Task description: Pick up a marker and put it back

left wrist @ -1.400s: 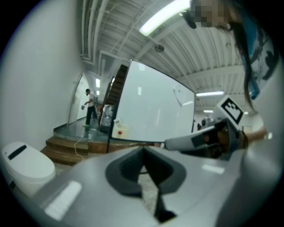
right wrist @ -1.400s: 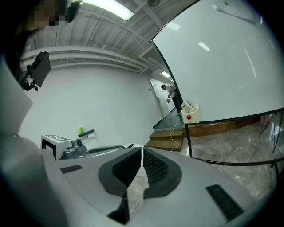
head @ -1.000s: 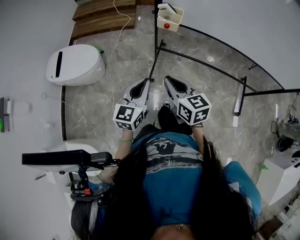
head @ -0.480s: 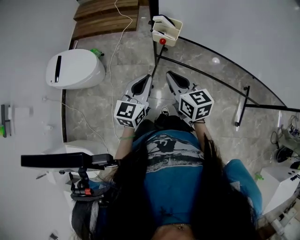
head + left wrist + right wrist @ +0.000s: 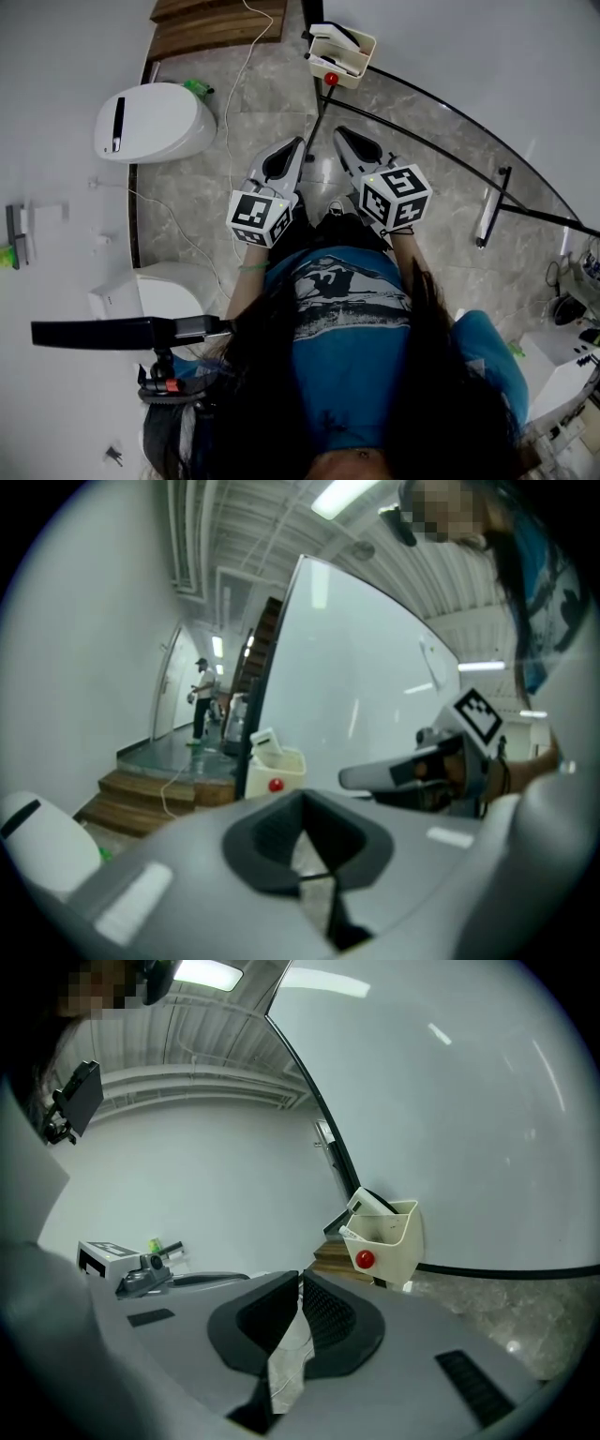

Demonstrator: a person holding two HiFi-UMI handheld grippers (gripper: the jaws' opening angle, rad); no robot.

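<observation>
A cream holder (image 5: 354, 49) hangs on the black edge of a whiteboard, with a red round magnet (image 5: 330, 78) below its front. White and dark marker-like items (image 5: 336, 36) stick out of it; I cannot tell them apart. My left gripper (image 5: 284, 161) and right gripper (image 5: 356, 148) are held side by side over the floor, short of the holder, both shut and empty. In the right gripper view the holder (image 5: 392, 1234) sits right of the closed right gripper (image 5: 300, 1279). In the left gripper view the holder (image 5: 284, 768) lies just beyond the left gripper (image 5: 302, 803).
A white rounded appliance (image 5: 155, 122) stands on the marble floor at the left, with a white cable (image 5: 225, 112) beside it. Wooden steps (image 5: 220, 23) lie beyond. The curved whiteboard's black base rail (image 5: 450, 103) runs to the right. A person (image 5: 202, 700) stands far off.
Both grippers have moved forward toward the holder. The floor, the white appliance and the steps have slid nearer in the head view. Jaws look the same.
</observation>
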